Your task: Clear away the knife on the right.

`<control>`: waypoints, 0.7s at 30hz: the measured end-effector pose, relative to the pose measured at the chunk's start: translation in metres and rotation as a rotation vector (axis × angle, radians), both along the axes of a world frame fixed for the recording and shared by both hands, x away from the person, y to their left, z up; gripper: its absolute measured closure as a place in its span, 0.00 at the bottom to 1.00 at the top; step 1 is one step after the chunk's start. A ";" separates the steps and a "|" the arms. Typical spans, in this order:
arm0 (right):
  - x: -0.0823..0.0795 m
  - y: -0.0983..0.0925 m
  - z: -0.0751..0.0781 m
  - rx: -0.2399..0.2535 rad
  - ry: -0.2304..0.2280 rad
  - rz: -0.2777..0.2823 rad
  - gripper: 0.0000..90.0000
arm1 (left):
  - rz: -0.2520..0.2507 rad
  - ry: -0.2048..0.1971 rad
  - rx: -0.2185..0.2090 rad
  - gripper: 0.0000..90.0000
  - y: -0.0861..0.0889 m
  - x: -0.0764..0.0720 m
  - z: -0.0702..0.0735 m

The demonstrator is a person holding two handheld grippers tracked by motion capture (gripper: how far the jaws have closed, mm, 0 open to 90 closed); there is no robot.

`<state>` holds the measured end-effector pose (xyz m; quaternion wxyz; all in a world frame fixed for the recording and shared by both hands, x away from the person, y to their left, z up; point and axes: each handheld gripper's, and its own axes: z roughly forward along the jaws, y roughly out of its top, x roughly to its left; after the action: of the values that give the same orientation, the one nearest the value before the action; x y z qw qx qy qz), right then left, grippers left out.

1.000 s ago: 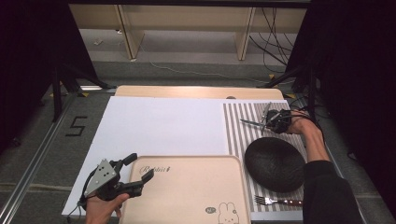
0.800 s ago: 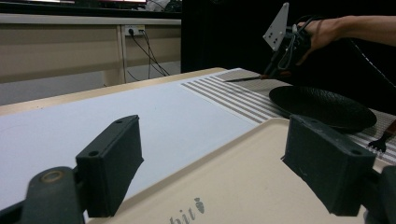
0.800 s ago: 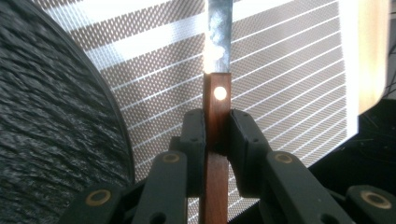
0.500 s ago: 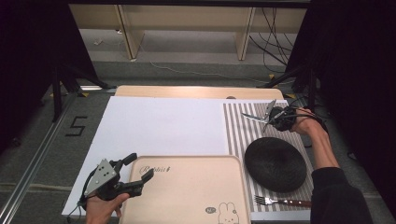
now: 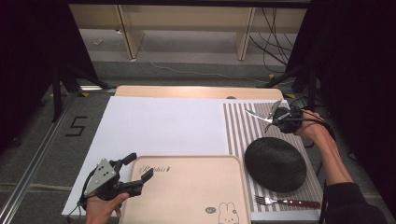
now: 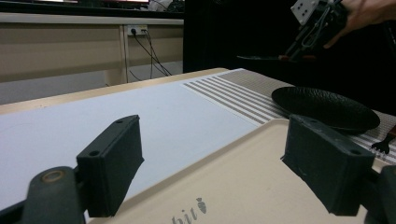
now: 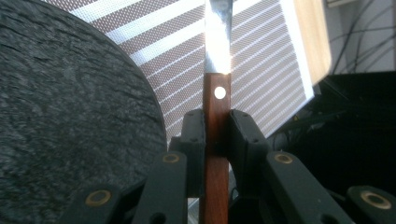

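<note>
Table point(image 5: 154, 126), covered by a white sheet, carries everything, with a striped mat point(image 5: 240, 126) along the side where the right claw works. Nearest the left claw point(image 5: 138, 168) lies a beige tray point(image 5: 187, 191) printed with a rabbit; the claw rests over the tray's near corner, its jaws spread wide apart with only bare tray surface between them, gripping nothing. In the left gripper view the same tray point(image 6: 243, 177) runs between those two black jaws.

Below and just in front of the right claw point(image 5: 275, 119), as the high view shows it, sits a round black plate point(image 5: 275, 163) on the striped mat; in the right gripper view the plate point(image 7: 70, 116) lies to the left of the jaws. The right claw is lifted clear of the mat, above its far end.

The knife point(image 5: 259, 116) is clenched in the right claw: the jaws press on both sides of its brown wooden handle point(image 7: 216, 121), and the shiny blade point(image 7: 218, 37) sticks out straight ahead of the pads, over the stripes. From the left gripper view the knife point(image 6: 261, 58) hangs level in the air, above and beyond the plate point(image 6: 327, 107).

A fork point(image 5: 285, 202) with a brown handle lies on the mat's near edge, well apart from the right claw, beyond the plate from it.
</note>
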<state>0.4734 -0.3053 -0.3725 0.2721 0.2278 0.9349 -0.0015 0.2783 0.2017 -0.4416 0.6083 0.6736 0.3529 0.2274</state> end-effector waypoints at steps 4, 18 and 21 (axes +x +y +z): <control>-0.014 -0.002 0.008 0.027 -0.030 -0.031 0.86 | -0.004 -0.004 -0.002 0.21 -0.001 0.001 0.000; -0.066 0.012 0.021 0.147 -0.044 -0.047 0.86 | -0.003 -0.006 -0.007 0.21 -0.001 0.001 0.000; -0.075 0.018 0.021 0.157 -0.033 -0.031 0.86 | 0.004 -0.001 0.003 0.21 0.000 0.001 0.000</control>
<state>0.3985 -0.2877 -0.3510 0.2689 0.2628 0.9239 0.0714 0.2789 0.2014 -0.4415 0.6069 0.6739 0.3534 0.2294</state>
